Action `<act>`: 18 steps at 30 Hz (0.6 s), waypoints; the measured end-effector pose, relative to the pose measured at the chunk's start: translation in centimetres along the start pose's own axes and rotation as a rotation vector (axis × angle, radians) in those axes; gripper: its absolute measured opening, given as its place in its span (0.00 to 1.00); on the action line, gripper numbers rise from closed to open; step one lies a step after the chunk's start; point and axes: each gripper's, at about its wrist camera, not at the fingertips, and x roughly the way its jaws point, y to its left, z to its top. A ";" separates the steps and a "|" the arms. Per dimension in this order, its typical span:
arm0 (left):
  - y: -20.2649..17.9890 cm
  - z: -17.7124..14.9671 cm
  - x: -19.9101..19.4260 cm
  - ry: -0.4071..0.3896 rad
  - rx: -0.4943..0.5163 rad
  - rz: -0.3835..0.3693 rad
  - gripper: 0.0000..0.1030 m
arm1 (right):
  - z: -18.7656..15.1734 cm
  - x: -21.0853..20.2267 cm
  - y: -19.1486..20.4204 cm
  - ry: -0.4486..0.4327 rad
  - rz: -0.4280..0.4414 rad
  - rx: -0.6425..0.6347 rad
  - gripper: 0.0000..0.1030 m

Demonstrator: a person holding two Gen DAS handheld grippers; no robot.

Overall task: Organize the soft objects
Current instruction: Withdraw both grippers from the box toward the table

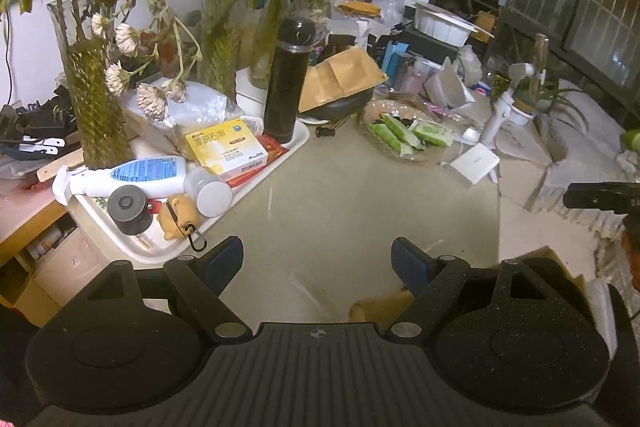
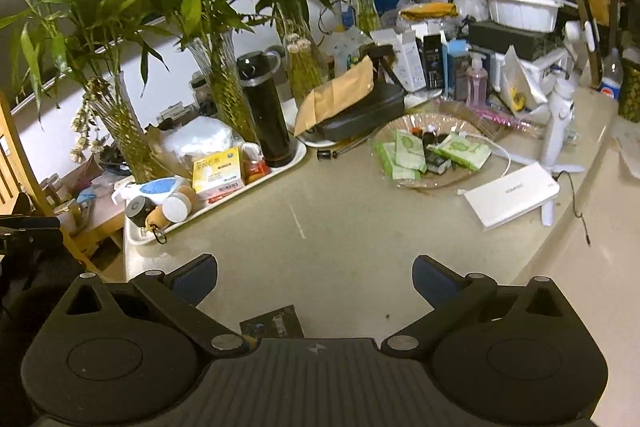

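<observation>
Several green tissue packs (image 1: 404, 133) lie in a clear glass bowl (image 1: 374, 143) on the beige table; they show in the right wrist view too (image 2: 410, 151) in the bowl (image 2: 472, 175). A small tan soft bear toy (image 1: 178, 217) lies at the near end of a white tray (image 1: 132, 247), also seen from the right (image 2: 154, 217). My left gripper (image 1: 318, 261) is open and empty over bare tabletop. My right gripper (image 2: 316, 277) is open and empty, well short of the bowl.
The tray (image 2: 224, 203) holds a black flask (image 1: 288, 79), a yellow box (image 1: 226, 147) and a white bottle (image 1: 128, 177). Glass vases with bamboo (image 1: 96, 95) stand behind. A white power bank (image 2: 514, 199), a white gimbal (image 2: 558, 123) and a dark small card (image 2: 274, 323) lie on the table.
</observation>
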 end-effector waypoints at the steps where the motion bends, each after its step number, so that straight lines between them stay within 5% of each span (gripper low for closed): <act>1: 0.1 0.1 0.3 0.002 0.001 0.001 0.79 | 0.0 0.4 -0.1 0.005 -0.003 0.005 1.00; 10: 0.8 0.7 2.9 0.062 0.003 0.009 0.79 | 0.6 3.4 -0.8 0.066 0.001 0.019 1.00; 18: 2.1 0.8 6.1 0.188 -0.052 0.006 0.79 | 1.3 7.2 -0.5 0.213 0.033 -0.013 1.00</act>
